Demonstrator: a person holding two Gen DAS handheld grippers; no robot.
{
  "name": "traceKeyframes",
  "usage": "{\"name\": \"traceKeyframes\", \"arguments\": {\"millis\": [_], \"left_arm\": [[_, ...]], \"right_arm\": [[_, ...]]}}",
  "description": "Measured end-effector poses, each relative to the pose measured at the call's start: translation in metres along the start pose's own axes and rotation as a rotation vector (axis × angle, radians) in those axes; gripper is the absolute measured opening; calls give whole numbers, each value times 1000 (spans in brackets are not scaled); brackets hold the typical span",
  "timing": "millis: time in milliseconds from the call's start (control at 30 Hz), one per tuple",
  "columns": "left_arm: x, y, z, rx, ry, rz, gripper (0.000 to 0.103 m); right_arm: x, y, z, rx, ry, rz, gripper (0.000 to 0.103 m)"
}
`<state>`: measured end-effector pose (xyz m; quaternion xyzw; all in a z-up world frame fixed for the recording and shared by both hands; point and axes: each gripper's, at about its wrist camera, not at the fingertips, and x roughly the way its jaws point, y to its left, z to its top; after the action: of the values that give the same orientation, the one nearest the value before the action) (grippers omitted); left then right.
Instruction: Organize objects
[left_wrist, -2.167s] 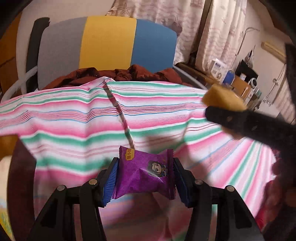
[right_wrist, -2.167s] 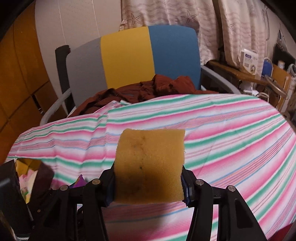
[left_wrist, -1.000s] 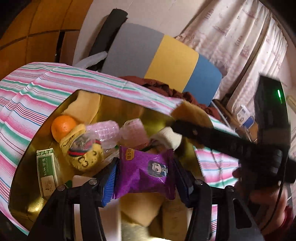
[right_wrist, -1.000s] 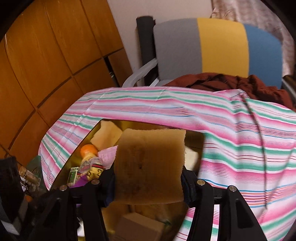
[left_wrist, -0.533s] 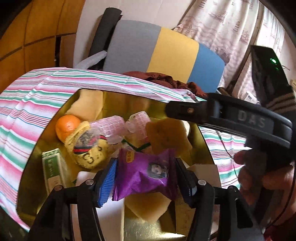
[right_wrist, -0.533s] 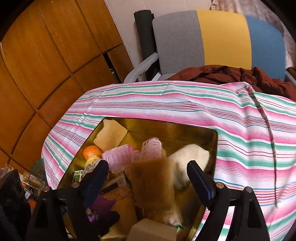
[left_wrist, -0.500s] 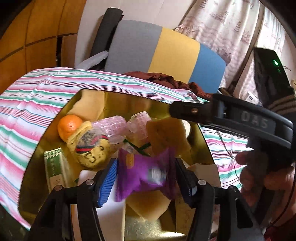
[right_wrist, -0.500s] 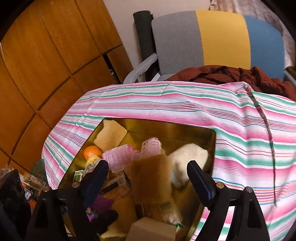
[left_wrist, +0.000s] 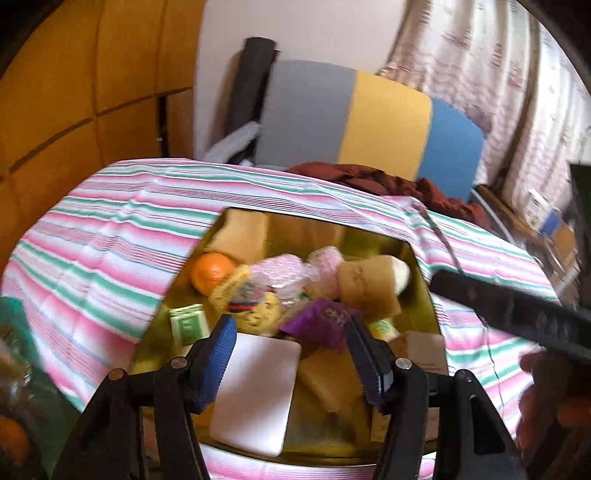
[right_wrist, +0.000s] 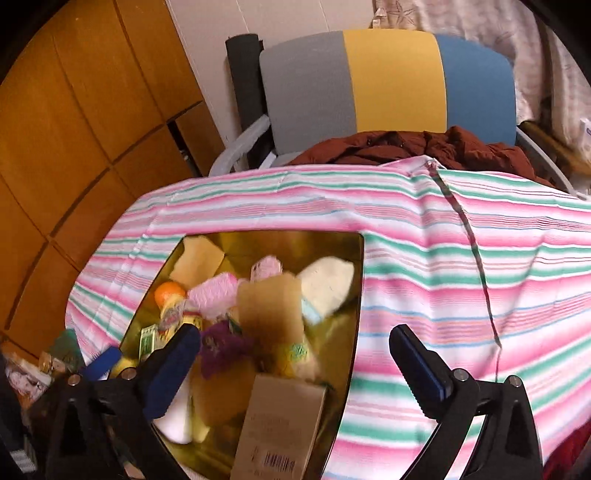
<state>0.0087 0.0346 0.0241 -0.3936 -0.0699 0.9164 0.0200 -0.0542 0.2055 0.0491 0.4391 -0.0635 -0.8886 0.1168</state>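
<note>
Left gripper (left_wrist: 290, 356): jaws apart, nothing between the pads; they opened a little in the last second. Right gripper (right_wrist: 295, 363): jaws at full spread, just opened wide, empty.

Both loads are in the gold tin (right_wrist: 352, 314). The purple packet (left_wrist: 319, 323) lies on the pile just past the left jaws. The sponge (right_wrist: 271, 314) leans on end mid-tin, against the pink rollers (right_wrist: 214, 291) (exact contact blurred).

Risks, judged:
- Sponge stands steep on loose items; it could topple and hang over the rim.
- Either open jaw could hook the tin's wall on withdrawal and drag the tin across the cloth (right_wrist: 461, 258).
- The grippers sit close over the tin; swinging either sideways could knock them together.

Room: tin nearly full. Cloth right of the tin is open; the tin's near edge is close to the table edge.
</note>
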Motion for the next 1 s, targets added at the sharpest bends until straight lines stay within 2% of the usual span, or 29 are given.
{"name": "traceKeyframes", "arguments": {"millis": [100, 267, 400, 567, 667, 1000], "left_arm": [[-7, 7, 2, -33, 5, 43, 62], [-13, 20, 3, -85, 38, 49, 60], [-20, 19, 5, -44, 33, 90, 60], [-28, 12, 9, 14, 6, 151, 60], [-27, 13, 10, 25, 23, 157, 60], [-23, 11, 8, 42, 49, 154, 59]], "right_arm": [[-3, 11, -7, -27, 35, -41, 103], [-2, 24, -18, -47, 66, -98, 103], [-3, 31, -21, -65, 61, -155, 103], [-5, 34, -22, -76, 47, -185, 103], [-7, 35, -20, -80, 32, -206, 103], [-4, 38, -21, -91, 37, -198, 103]]}}
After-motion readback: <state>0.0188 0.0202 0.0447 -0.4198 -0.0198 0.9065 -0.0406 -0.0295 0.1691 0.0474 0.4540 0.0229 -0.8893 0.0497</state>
